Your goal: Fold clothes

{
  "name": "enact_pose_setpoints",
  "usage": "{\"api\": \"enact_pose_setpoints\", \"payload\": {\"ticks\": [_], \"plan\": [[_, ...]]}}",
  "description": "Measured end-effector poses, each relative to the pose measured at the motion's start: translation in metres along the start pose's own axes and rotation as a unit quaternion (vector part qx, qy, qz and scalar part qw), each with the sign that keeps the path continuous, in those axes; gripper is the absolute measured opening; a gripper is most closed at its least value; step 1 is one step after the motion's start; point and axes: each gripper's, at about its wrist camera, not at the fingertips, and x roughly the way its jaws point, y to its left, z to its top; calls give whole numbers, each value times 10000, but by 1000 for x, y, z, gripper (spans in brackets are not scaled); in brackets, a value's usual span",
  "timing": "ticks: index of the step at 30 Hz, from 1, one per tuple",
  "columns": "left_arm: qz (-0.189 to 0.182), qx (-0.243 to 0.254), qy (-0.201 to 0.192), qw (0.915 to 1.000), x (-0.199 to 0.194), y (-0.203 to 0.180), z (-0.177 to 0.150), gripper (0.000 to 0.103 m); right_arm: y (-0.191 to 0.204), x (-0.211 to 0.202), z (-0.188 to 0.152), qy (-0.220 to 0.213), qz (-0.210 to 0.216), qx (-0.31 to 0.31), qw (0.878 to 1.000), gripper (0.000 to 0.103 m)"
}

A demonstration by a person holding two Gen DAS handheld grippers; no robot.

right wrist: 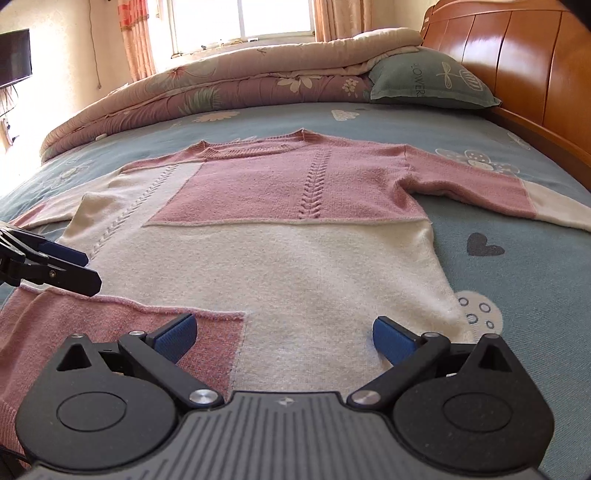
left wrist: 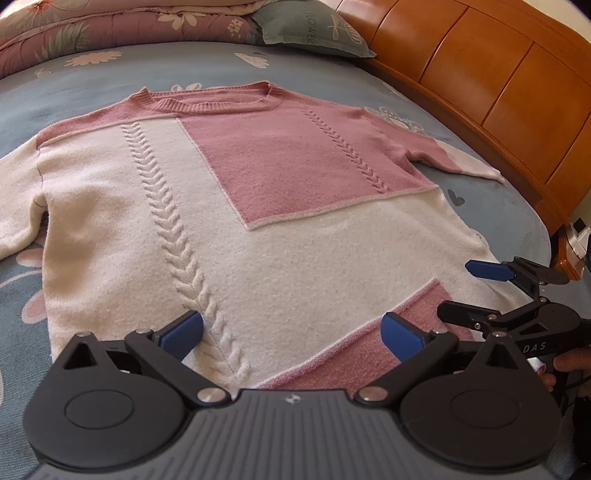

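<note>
Bright window glare; fisheye-bent edges, sharp centre.

The sweater lies flat on the bed, collar away from the cameras. Beyond the sweater lie a quilt and, to its right, a pillow. The headboard runs along the sweater's right.

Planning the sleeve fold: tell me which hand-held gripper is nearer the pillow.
Right. The right hand-held gripper sits at the sweater's hem on the headboard side, where the pillow lies; the left hand-held gripper is farther along the hem.
</note>
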Motion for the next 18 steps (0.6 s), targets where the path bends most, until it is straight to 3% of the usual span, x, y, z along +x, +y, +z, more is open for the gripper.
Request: {"api": "enact_pose_setpoints", "payload": {"ticks": [11, 18], "plan": [[-99, -184, -31, 9998, 2, 5, 1, 102, 11, -3, -7, 132, -329, -22, 9994, 103], [183, 432, -174, 9987, 4, -8, -9, 102, 25, -7, 0, 219, -483, -232, 9983, 103]]}}
